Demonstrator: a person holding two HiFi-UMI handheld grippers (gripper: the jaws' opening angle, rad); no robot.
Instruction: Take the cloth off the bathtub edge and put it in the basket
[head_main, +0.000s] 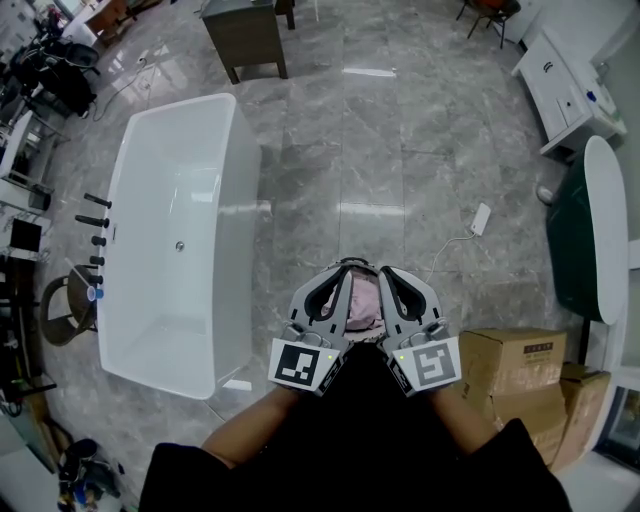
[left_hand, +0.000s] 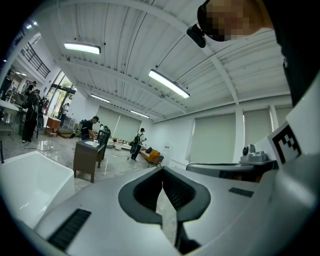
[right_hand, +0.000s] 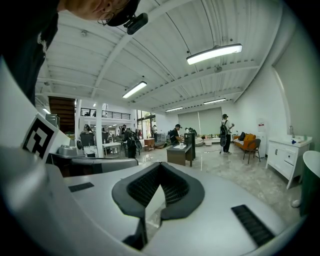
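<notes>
The left gripper (left_hand: 162, 175) is closed, its two jaws meet at the tips and nothing is between them. The right gripper (right_hand: 160, 172) is closed in the same way and also holds nothing. In the head view both are held side by side in front of the person, nearly touching.

The rim of the white bathtub (head_main: 240, 200) is bare; I see no cloth on it. A pale pink soft thing (head_main: 362, 300), probably the cloth, shows in the gap between the two grippers, lower than them. It is mostly hidden, so I cannot tell if it lies in the basket or on the floor. The basket itself I cannot make out.

I judge that the cloth is light and limp. It will sag and fold when lifted, it will not break, and it is not slippery for the ribbed pads. One gripper is enough. It is best to pinch a raised fold or an edge, taking several layers, because a thin single layer may slide out of the jaws.
</notes>
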